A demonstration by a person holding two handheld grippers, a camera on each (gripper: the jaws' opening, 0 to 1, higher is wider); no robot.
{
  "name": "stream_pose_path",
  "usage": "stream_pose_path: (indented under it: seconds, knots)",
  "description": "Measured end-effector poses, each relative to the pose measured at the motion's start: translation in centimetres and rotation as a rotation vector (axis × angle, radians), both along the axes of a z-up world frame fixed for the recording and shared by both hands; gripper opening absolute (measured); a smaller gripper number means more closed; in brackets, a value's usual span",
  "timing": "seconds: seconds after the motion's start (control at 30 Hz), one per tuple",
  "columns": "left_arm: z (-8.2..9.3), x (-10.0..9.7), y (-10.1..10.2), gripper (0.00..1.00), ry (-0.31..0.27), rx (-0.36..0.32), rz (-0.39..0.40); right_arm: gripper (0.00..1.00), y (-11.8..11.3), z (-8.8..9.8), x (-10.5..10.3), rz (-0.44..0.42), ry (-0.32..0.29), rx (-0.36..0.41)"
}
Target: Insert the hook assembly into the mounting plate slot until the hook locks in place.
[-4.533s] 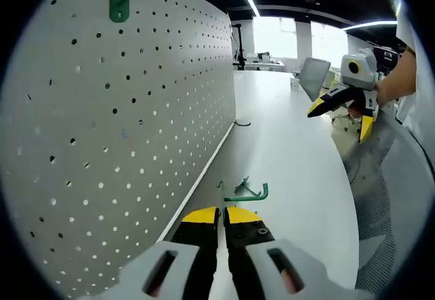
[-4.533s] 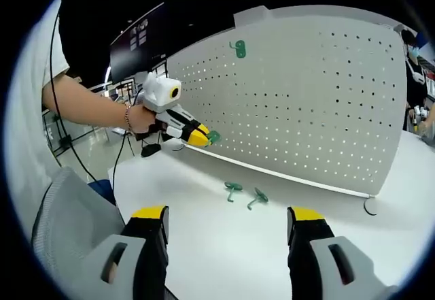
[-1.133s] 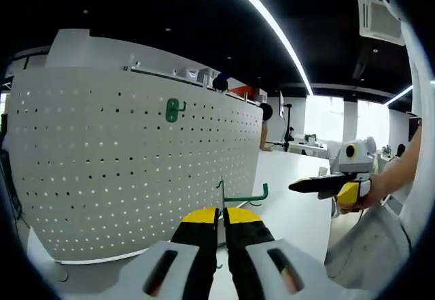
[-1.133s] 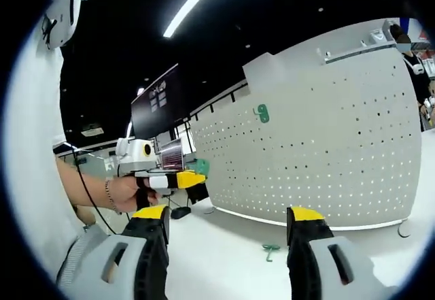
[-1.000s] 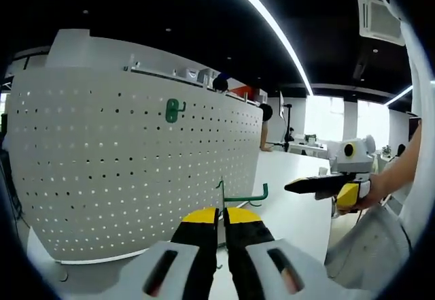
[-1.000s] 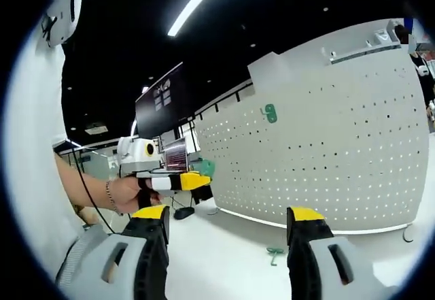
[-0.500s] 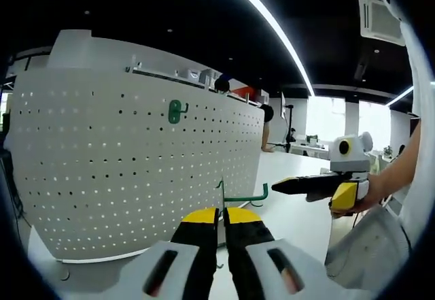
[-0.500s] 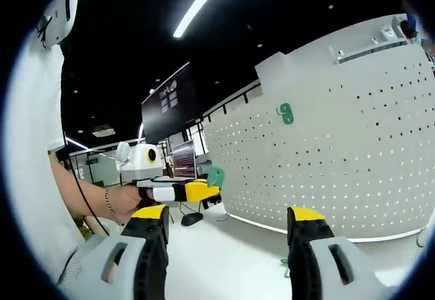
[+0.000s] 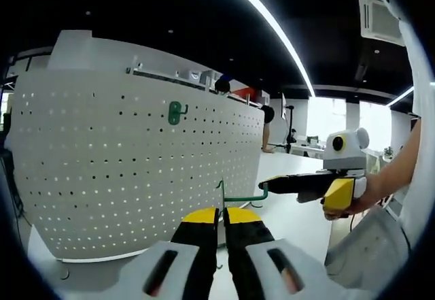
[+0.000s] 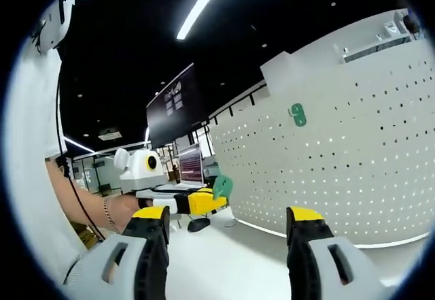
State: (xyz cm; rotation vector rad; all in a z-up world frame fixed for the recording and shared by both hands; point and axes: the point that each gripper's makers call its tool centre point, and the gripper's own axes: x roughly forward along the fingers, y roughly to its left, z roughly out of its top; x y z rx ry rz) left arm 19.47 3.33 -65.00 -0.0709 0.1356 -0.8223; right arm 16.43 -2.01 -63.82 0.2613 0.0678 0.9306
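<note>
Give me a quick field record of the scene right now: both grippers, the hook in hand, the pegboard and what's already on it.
left gripper: shut on green hook
green hook: held raised in front of the pegboard, not touching it
right gripper: open, nothing between its fingers; also seen in the left gripper view, near the held hook's tip
pegboard: white, upright on the table
mounted hook: green, already on the pegboard, upper area
insertion: not yet done

Both grippers raised, left one closed, right one open

In the left gripper view the left gripper has its yellow-tipped jaws pressed together, a thin green hook pinched at their tips. In the right gripper view the right gripper holds its jaws wide apart with nothing between them. The left hand, a bracelet at the wrist, seems wrapped round its handle; the right hand reaches in, forearm bare.
</note>
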Motion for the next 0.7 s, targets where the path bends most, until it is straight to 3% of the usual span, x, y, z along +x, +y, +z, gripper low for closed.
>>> stream_pose_path:
  seconds: [0.7]
  knots:
    - [0.2, -0.1, 0.2, 0.03, -0.001, -0.007, 0.012, 0.62, 2.4, 0.8, 0.9, 0.034, 0.033, 0.054]
